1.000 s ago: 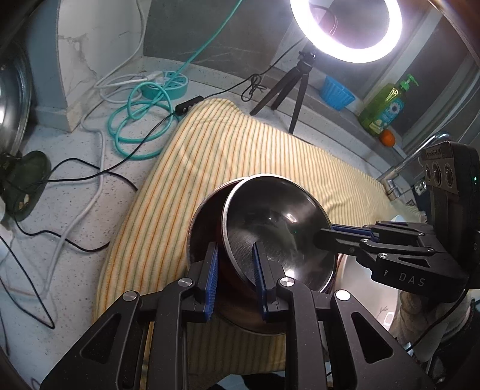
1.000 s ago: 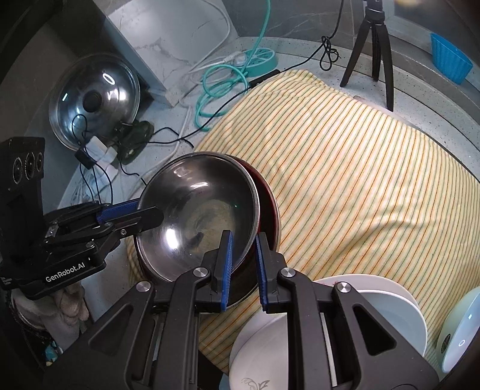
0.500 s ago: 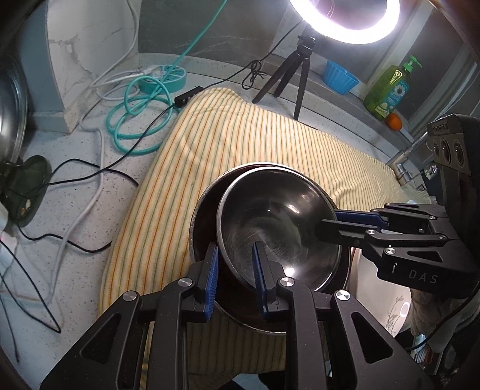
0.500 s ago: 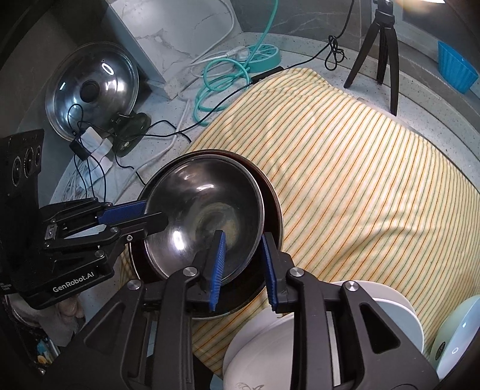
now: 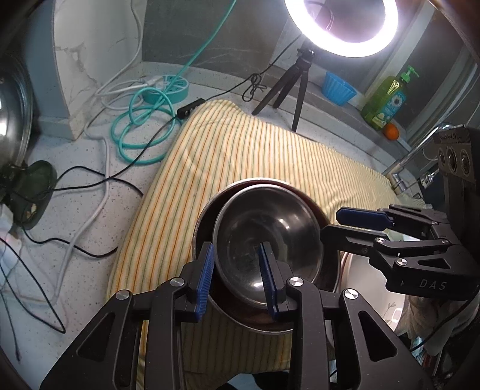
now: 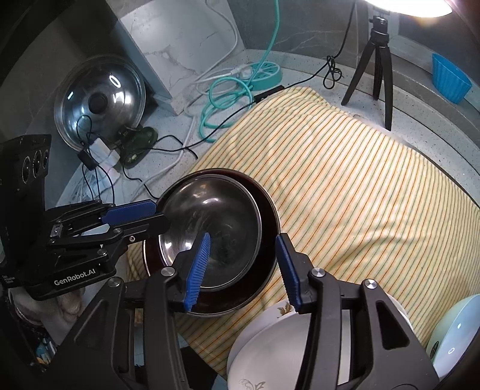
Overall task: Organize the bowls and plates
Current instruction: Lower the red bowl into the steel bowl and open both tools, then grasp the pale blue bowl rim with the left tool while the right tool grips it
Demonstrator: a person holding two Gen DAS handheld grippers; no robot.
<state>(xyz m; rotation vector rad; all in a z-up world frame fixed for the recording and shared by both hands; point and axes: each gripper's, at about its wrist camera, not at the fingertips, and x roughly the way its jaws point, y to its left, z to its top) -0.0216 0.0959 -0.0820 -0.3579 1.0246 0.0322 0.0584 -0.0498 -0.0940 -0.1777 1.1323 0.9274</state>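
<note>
The steel bowl (image 6: 210, 228) sits nested inside a larger dark bowl (image 6: 268, 240), and the pair rests on the near-left corner of a yellow striped cloth (image 6: 345, 192) spread over a speckled worktop (image 5: 99, 168). The left claw (image 5: 237, 277) straddles the steel bowl's near rim with its jaws a little apart, one blue pad outside the wall and one inside, and neither looks pressed against the metal; its jaws have just been opening. The right claw (image 6: 243, 267) stands wider, its jaws also just opened, with both rims between them and no pad bearing on them. I judge the steel bowl to be light, stiff and slick, likely to slide or ring against the dark bowl if nudged, so the thin rim is the place to pinch, wall between the pads. The dark bowl looks heavier and possibly breakable, though its material is hard to tell. White plates (image 6: 285, 345) are stacked at the cloth's near edge, just beside the bowls, and would chip if knocked. The cloth is soft and should cushion anything set down, but it may bunch. Around it lie a teal cable (image 5: 141, 132), black wires (image 5: 90, 186), a pot lid (image 6: 99, 102), a ring light (image 5: 342, 27) on a tripod (image 5: 288, 87), a soap bottle (image 5: 387, 99) and a blue cup (image 5: 339, 88).
</note>
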